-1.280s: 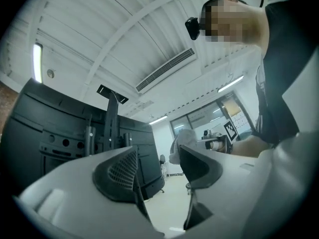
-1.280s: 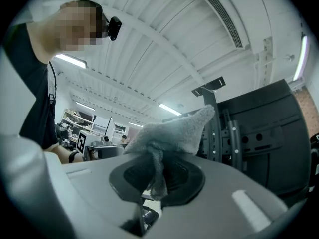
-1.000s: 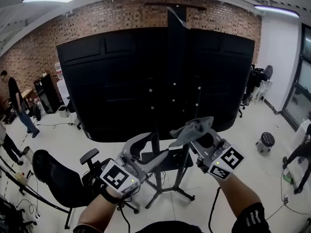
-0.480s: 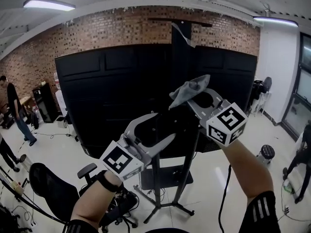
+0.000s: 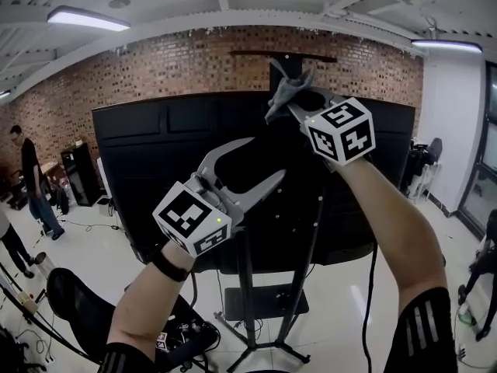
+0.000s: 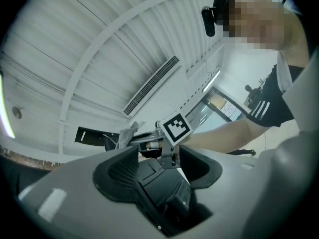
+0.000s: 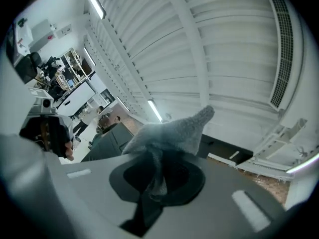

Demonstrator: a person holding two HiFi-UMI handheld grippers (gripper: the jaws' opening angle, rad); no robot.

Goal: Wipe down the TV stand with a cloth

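The TV stand's black column [image 5: 247, 282] carries a big black TV [image 5: 140, 169], seen from behind, and ends in a top bar [image 5: 283, 55]. My right gripper [image 5: 284, 101] is raised high and shut on a grey cloth [image 5: 286, 90], which hangs just below that bar in front of the column's top. The right gripper view shows the cloth [image 7: 172, 131] bunched between the jaws, with the ceiling behind it. My left gripper [image 5: 264, 159] is open and empty, lower and left, in front of the TV's back. The left gripper view looks up at the right gripper's marker cube [image 6: 175, 127] and the cloth [image 6: 127, 132].
The stand's shelf and legs [image 5: 264, 303] rest on the white floor. A black office chair [image 5: 78, 301] stands at the lower left, with cables around it. A person [image 5: 33, 179] stands by the brick wall at far left. Another person is at the right edge [image 5: 485, 263].
Both grippers have risen. The right one has carried the cloth from in front of the TV's lower edge up to the top of the column. The head view has tilted upward.
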